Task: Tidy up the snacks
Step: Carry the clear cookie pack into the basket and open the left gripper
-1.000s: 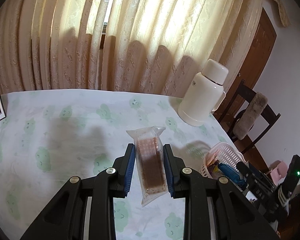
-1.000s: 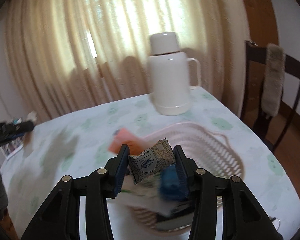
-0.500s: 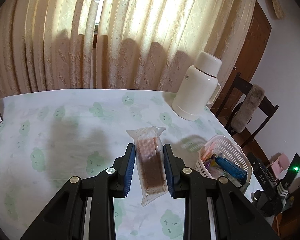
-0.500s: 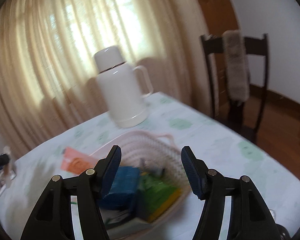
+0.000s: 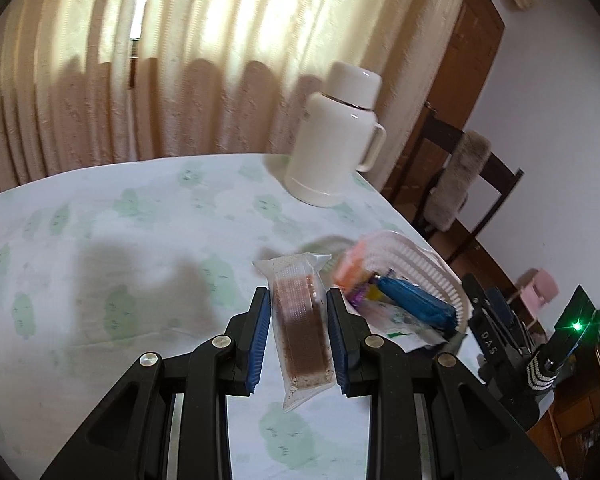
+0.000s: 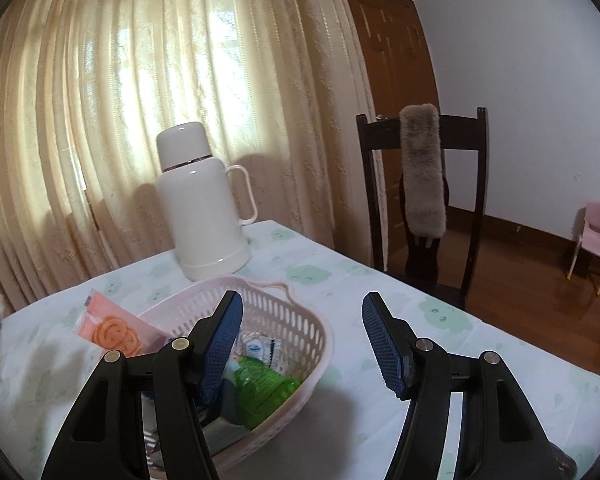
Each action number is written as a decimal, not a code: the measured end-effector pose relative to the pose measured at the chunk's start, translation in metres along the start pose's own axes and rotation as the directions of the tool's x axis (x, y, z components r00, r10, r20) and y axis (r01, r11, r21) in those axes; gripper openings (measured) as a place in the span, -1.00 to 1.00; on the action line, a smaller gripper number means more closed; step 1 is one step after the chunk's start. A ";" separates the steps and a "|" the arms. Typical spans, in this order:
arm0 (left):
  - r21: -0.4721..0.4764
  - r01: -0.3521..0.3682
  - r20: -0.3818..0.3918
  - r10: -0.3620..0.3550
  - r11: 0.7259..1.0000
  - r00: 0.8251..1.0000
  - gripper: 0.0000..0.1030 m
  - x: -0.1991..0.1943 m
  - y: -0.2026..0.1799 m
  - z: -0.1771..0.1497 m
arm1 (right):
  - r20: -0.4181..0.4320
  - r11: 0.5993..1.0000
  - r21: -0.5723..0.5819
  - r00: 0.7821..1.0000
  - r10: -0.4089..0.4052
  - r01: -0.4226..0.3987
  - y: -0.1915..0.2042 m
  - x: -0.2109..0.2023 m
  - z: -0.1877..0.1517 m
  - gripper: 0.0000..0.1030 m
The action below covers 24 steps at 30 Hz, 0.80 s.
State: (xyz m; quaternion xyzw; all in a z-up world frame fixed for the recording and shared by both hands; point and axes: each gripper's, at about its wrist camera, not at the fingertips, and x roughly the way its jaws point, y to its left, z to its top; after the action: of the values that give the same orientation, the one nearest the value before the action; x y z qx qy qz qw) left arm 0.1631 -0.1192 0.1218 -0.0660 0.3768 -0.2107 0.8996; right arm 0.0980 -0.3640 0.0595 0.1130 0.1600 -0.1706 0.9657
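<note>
At the centre of the left wrist frame, my left hand-held gripper (image 5: 296, 330) is clamped on a clear-wrapped brown wafer bar (image 5: 302, 328), the blue pads pressing both long sides while the packet's sealed ends stick out above and below them. The bar hangs above the table (image 5: 120, 248), which wears a white cloth printed with green clouds. To the right of the bar sits the pink slatted basket (image 5: 428, 270), its contents blurred here; a blue packet (image 5: 416, 302) and an orange packet (image 5: 352, 266) can be made out, and something purple, possibly another wrapper. My right hand-held gripper (image 5: 488, 320) shows at the lower right edge beside the basket.

In the right wrist frame, that right hand-held gripper (image 6: 302, 338) stands about half open with nothing between its pads, the left pad over the basket (image 6: 300, 324) and the right pad over bare cloth. A green packet (image 6: 264, 386) and a small white-and-blue packet (image 6: 256, 347) lie inside the basket, and an orange packet with a smiley print (image 6: 114, 330) leans at its left rim. A white thermos jug (image 6: 202, 204) stands behind the basket, centre frame, before cream curtains (image 6: 140, 100). A dark chair (image 6: 424, 200) draped with grey fur occupies the right.
</note>
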 end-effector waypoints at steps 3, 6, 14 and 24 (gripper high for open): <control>0.021 0.014 -0.012 -0.013 1.000 1.000 -0.52 0.007 -0.015 0.001 | 0.004 1.000 0.008 1.000 0.020 -0.021 -0.001 -0.004 0.000 0.23; 0.053 0.018 -0.020 -0.017 0.998 1.000 -0.52 0.015 -0.032 0.003 | 0.006 0.999 0.030 0.999 0.035 -0.035 -0.004 -0.007 0.001 0.23; 0.108 0.055 -0.033 -0.052 0.993 0.998 -0.51 0.041 -0.071 0.011 | -0.006 0.995 0.084 0.998 0.062 -0.062 -0.014 -0.009 0.003 0.24; 0.047 0.069 -0.050 -0.067 0.996 0.996 0.17 0.069 -0.077 0.014 | 0.006 0.992 0.095 0.997 0.079 -0.079 -0.016 -0.013 0.005 0.24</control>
State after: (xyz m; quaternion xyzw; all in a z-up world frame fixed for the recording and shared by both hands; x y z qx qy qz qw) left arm 0.1912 -0.2187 0.1080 -0.0516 0.3909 -0.2518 0.8838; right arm 0.0819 -0.3761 0.0661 0.1649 0.1460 -0.1400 0.9654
